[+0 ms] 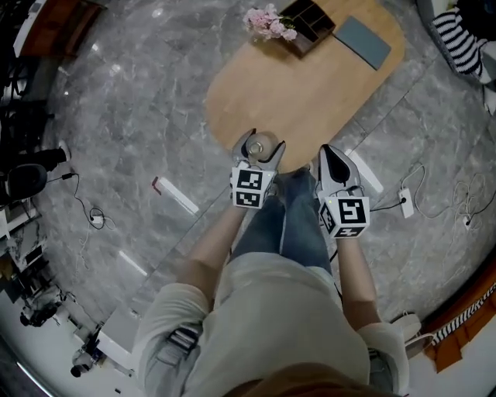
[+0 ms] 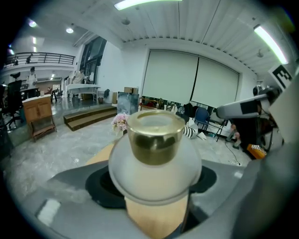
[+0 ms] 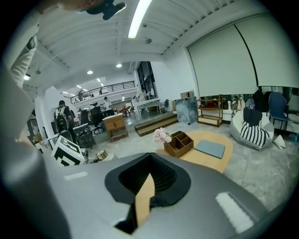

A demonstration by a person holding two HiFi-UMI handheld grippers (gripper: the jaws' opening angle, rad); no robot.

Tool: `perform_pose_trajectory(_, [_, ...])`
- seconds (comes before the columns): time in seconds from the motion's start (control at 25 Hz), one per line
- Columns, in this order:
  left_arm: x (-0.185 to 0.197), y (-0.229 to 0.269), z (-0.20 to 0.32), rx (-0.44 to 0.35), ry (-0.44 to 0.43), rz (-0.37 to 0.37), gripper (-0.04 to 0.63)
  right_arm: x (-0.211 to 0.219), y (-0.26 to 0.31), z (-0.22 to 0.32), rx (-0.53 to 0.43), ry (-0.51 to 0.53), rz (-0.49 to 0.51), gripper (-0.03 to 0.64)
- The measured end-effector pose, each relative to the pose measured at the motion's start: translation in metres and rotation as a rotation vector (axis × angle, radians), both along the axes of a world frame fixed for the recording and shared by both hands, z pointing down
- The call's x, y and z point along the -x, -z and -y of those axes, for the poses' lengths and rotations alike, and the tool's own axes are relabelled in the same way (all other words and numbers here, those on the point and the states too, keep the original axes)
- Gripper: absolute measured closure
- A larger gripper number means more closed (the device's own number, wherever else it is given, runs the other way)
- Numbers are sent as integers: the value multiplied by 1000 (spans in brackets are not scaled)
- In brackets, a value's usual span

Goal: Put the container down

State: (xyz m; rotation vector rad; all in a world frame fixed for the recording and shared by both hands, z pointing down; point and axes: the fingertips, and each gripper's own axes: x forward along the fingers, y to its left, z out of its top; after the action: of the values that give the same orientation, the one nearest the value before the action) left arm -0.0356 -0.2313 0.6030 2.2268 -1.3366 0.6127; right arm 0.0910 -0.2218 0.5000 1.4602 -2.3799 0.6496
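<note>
A white frosted container (image 1: 262, 144) with a gold lid (image 2: 155, 136) sits between the jaws of my left gripper (image 1: 260, 152), which is shut on its round body (image 2: 156, 175). It stays upright over the near end of the oval wooden table (image 1: 310, 89); whether its base touches the wood is hidden. My right gripper (image 1: 332, 160) hovers just right of it at the table's near edge. Its jaws (image 3: 148, 186) are shut with nothing between them, leaving only a thin slit that shows the wood.
At the table's far end stand a wooden organizer box (image 1: 308, 22), pink flowers (image 1: 268, 21) and a grey pad (image 1: 362, 40). My legs are under the near edge. A power strip with cables (image 1: 404, 201) and a white bar (image 1: 177, 195) lie on the marble floor.
</note>
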Motion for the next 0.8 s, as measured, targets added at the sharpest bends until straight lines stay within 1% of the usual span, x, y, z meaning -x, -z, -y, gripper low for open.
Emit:
perform_pose_trajectory(0.24, [-7, -78, 29, 53, 28, 27, 247, -7, -42, 33, 24, 12, 8, 618])
perform_pose_trajectory(0.48, [-10, -149, 46, 106, 58, 63, 247, -8, -89, 41, 75, 47, 15, 618])
perform_pose_trajectory(0.6, [-12, -175, 50, 125, 62, 79, 247, -9, -108, 42, 98, 61, 8, 618])
perform_pose_trajectory(0.8, [-13, -205, 59, 138, 64, 111, 247, -8, -131, 43, 137, 84, 17, 618])
